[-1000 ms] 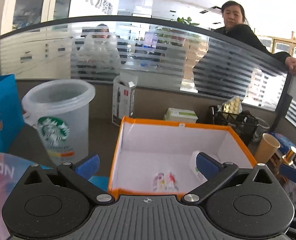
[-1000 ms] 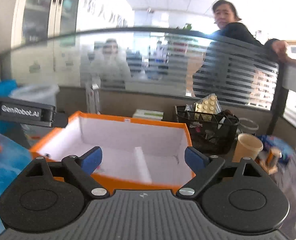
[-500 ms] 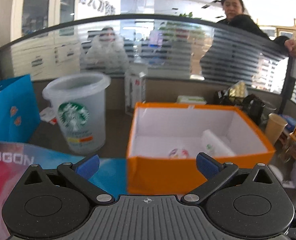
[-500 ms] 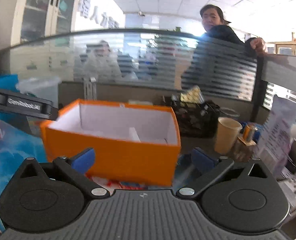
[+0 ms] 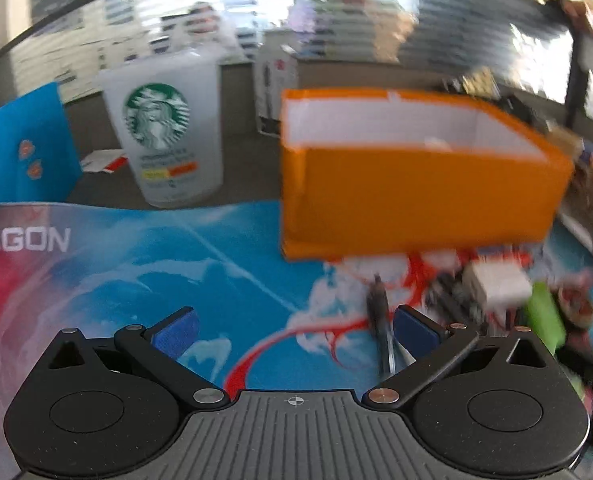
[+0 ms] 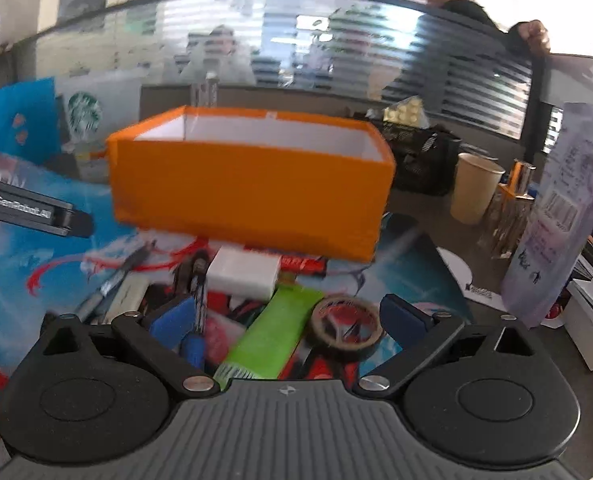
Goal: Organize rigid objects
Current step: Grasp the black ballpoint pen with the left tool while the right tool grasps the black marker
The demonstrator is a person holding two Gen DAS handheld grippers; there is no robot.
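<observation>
both views are lowered from the orange box (image 6: 248, 196) to the clutter.
both hand-held grippers, left (image 5: 294, 326) and right (image 6: 288, 316), are held wide and empty; a pick is judged next.

The orange box (image 6: 248, 196) looks like matt cardboard. The big cup (image 5: 164, 128) is cloudy plastic. The mat (image 5: 136, 264) is smooth and printed.

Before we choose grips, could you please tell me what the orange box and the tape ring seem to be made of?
Orange box: probably cardboard, matte orange outside, white inside, with thin folded walls. Tape ring: looks like a brownish paper or plastic roll with an open centre; blur leaves it uncertain.
</observation>
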